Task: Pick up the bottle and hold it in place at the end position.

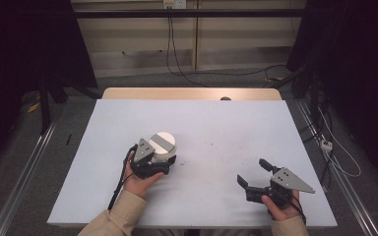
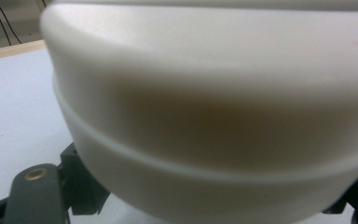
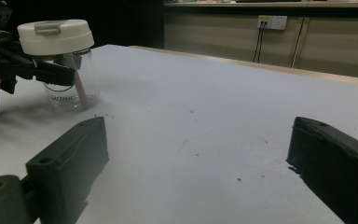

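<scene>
The left tool [image 1: 163, 166] clamps the jar [image 1: 161, 147] under its lid — steadying it; right of the jar, the right tool [image 1: 252, 172] waits wide open.

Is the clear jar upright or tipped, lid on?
Upright, lid on. The right gripper view shows the jar standing on the table with its white lid seated; the left gripper clamps just under it.

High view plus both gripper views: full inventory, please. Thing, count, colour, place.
cup: 1, clear with white lid, left of table centre
straw: 1, pale, inside cup
table: 1, light grey top, wooden far edge
wall socket: 1, white, far wall
cables: several, black, floor behind table
left hand-held gripper: 1, black, shut on cup below lid
right hand-held gripper: 1, black, open, table's right front
sleeves: 2, beige, bottom edge
</scene>
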A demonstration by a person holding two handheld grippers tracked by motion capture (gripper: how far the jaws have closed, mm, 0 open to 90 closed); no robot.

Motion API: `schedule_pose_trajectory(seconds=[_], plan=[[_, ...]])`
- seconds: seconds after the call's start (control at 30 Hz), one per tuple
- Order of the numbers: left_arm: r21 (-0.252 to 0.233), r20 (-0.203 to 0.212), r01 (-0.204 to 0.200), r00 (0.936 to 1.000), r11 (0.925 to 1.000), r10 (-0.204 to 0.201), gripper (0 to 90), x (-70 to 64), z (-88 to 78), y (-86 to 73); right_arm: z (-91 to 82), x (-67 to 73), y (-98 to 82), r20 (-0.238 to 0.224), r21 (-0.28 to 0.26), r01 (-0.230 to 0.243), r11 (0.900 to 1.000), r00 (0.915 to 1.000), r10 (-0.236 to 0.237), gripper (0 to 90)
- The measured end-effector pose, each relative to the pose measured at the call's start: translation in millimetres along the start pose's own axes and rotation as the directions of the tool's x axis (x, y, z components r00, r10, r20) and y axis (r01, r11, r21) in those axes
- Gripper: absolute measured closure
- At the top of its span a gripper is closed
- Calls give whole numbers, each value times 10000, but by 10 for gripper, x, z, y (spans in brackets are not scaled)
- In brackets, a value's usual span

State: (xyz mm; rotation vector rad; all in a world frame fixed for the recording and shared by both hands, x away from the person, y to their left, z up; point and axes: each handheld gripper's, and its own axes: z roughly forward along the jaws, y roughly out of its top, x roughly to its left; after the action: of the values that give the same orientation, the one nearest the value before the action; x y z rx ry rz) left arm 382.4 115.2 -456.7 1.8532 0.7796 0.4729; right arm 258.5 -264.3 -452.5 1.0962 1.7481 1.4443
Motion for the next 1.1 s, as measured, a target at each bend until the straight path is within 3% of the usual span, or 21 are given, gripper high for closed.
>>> schedule_pose_trajectory(seconds=[0.57, 0.8, 1.1], plan=[[-252, -168, -471, 9988, 9986, 467, 185, -42, -13, -19, 8, 11, 7, -55, -30, 92, 10000, 9999, -92, 45], [-758, -151, -77, 9999, 9971, 66, 185, -23, -45, -10, 8, 13, 9, -28, -34, 111, 9999, 9999, -111, 45], [-934, -131, -147, 9998, 9955, 135, 186, -18, -39, 43, 11, 28, 22, -46, -63, 192, 9998, 9998, -193, 45]])
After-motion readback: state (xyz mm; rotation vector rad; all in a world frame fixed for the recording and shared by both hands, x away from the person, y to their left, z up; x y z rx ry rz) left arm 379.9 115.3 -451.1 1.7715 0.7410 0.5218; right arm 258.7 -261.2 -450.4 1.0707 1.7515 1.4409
